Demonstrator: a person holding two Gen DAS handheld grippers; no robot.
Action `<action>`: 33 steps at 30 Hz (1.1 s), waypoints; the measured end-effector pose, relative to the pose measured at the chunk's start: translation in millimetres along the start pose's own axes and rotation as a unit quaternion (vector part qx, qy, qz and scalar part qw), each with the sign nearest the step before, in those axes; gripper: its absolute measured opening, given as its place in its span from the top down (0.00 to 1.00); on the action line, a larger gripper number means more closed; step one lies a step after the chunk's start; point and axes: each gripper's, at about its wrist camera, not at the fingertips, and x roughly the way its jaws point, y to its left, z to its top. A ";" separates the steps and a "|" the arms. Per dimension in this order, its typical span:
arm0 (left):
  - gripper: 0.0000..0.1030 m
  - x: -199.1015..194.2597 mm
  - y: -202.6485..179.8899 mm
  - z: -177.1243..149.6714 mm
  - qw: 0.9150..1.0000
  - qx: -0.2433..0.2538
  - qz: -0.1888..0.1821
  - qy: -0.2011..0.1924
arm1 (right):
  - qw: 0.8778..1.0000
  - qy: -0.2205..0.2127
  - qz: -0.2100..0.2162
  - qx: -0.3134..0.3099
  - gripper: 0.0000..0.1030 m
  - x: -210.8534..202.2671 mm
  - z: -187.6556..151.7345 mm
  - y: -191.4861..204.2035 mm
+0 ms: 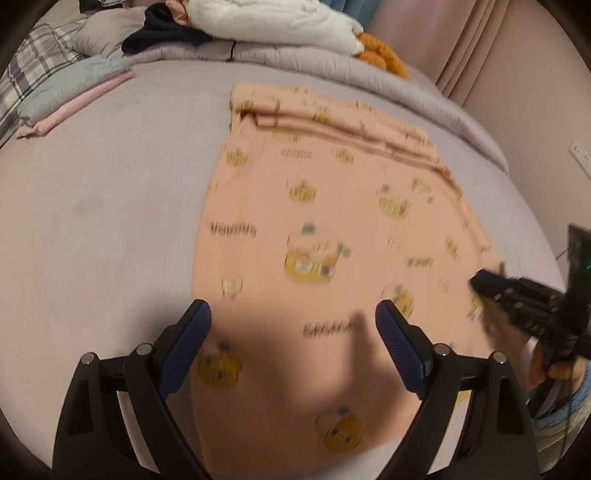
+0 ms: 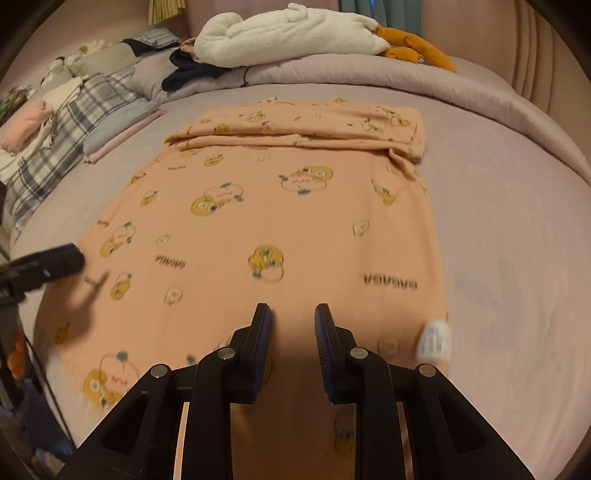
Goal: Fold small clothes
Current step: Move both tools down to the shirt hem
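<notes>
A peach garment (image 1: pixel 332 221) (image 2: pixel 277 221) printed with yellow cartoon figures lies flat on the lilac bed (image 1: pixel 92 221) (image 2: pixel 517 221). Its far part is folded over into a band (image 1: pixel 332 118) (image 2: pixel 295 129). My left gripper (image 1: pixel 293 310) hangs open and wide over the garment's near end, with nothing between its blue pads. My right gripper (image 2: pixel 291 314) hovers over the near hem with a narrow gap between its jaws and no cloth in it. A white label (image 2: pixel 434 339) shows at the hem. Each view catches the other gripper at its side: the right gripper (image 1: pixel 480 284), the left gripper (image 2: pixel 70 258).
A folded grey and pink stack (image 1: pixel 74 92) (image 2: pixel 118 133) lies at the far left. A plaid cloth (image 2: pixel 74 122) is beside it. A rolled lilac duvet (image 1: pixel 295 59) at the back carries a white fleece (image 2: pixel 288 33), a dark garment (image 2: pixel 188 74) and an orange plush (image 2: pixel 417 44).
</notes>
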 end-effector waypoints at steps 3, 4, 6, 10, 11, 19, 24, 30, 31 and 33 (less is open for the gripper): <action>0.11 -2.4 -2.7 -12.9 0.999 0.023 0.025 0.002 | 1.000 -0.002 0.003 0.007 0.77 -7.8 -12.6 -0.2; 0.11 -2.7 -3.0 -16.6 0.999 0.028 0.033 0.006 | 1.000 -0.004 0.004 0.009 0.77 -10.0 -16.7 -0.6; 0.10 -4.0 -0.5 -24.4 0.999 0.029 0.034 0.013 | 1.000 -0.010 0.006 0.017 0.77 -14.8 -25.3 -0.7; 0.10 -11.9 4.1 -35.2 0.999 0.022 0.031 0.011 | 0.999 -0.024 0.013 0.039 0.76 -23.6 -41.8 -2.2; 0.10 -13.3 5.1 -36.5 0.999 0.019 0.029 0.013 | 0.999 -0.025 0.014 0.041 0.76 -25.0 -44.2 -2.1; 0.10 -24.0 7.5 -40.0 0.999 -0.016 0.019 0.025 | 0.999 -0.012 0.016 0.032 0.65 -39.0 -56.2 10.6; 0.10 -33.6 19.1 -36.4 0.998 -0.060 -0.008 0.026 | 0.997 -0.017 0.048 0.062 0.63 -51.9 -57.8 3.8; 0.10 -40.3 38.6 -30.5 0.993 -0.108 -0.039 0.023 | 0.975 -0.049 0.104 0.189 0.42 -64.2 -51.3 -49.0; 0.10 -41.2 42.8 -29.6 0.991 -0.120 -0.056 0.024 | 0.971 -0.048 0.107 0.209 0.41 -63.2 -52.0 -58.9; 0.10 -41.6 48.7 -28.8 0.987 -0.135 -0.078 0.030 | 0.964 -0.044 0.100 0.242 0.41 -61.5 -56.0 -76.0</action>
